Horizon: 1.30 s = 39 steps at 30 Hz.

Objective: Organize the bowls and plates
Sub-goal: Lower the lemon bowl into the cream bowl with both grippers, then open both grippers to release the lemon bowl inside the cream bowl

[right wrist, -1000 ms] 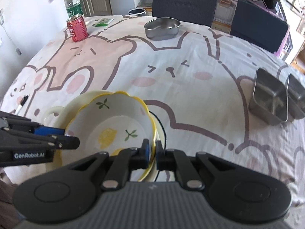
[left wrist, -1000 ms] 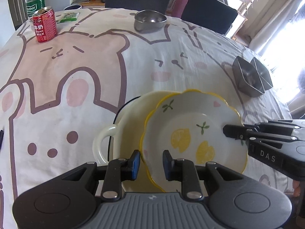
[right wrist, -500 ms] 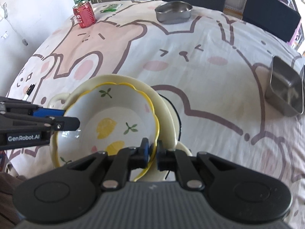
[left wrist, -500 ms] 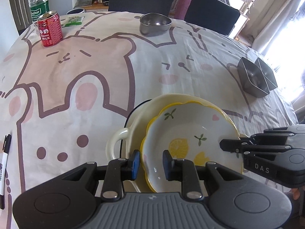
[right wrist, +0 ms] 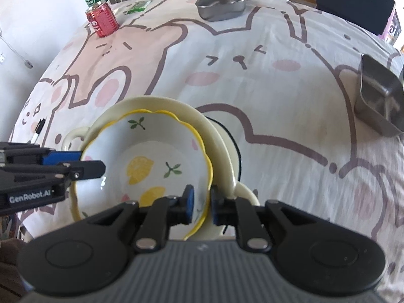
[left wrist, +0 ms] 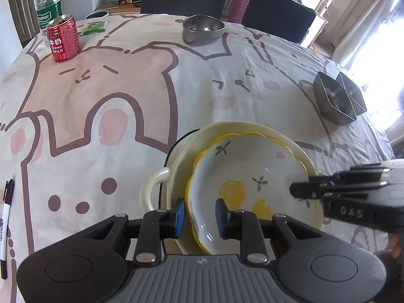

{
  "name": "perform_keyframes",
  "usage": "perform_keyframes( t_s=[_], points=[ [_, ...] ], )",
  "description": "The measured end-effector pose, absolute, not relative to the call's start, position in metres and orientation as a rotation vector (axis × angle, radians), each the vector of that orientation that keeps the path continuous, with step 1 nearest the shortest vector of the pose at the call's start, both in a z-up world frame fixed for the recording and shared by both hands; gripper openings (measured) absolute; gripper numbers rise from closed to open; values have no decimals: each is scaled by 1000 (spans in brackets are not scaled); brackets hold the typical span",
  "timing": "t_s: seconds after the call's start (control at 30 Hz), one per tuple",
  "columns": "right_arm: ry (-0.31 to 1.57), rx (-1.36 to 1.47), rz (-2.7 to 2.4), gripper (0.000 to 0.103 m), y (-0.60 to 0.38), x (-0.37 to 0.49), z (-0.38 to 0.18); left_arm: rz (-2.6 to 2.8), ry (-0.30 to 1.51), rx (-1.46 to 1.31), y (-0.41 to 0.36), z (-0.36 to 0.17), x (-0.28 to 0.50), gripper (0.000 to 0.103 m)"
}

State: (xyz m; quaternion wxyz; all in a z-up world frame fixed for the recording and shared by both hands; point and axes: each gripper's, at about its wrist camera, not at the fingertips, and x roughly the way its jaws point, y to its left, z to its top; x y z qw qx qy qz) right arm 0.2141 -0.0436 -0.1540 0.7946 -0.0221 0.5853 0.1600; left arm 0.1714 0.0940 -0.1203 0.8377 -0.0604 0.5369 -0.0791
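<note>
The lemon bowl [left wrist: 248, 174] sits inside the cream dish [left wrist: 176, 184] at the table's six o'clock edge. The left gripper [left wrist: 200, 214] straddles the bowl's rim, jaws parted with a gap on the inner side. The right gripper [right wrist: 202, 202] has its jaws spread either side of the bowl's opposite rim, not pinching it.
</note>
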Motion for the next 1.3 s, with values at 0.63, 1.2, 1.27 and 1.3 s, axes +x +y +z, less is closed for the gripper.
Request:
perform_keyframes(
  t_s=[0.63, 1.2, 1.27, 1.3],
  points=[
    [1234, -29, 349, 21, -48, 210, -147, -169, 1143, -117, 94, -120, 170, 29],
    [1151, -50, 418, 46, -51, 187, -123, -188, 1094, -108, 93, -99, 151, 58],
    [1108, -46, 405, 48, -56, 182, -114, -186, 1074, -107, 92, -93, 148, 66],
    [1094, -38, 399, 51, -59, 180, -111, -181, 1059, -100, 91, -89, 147, 71]
  ],
)
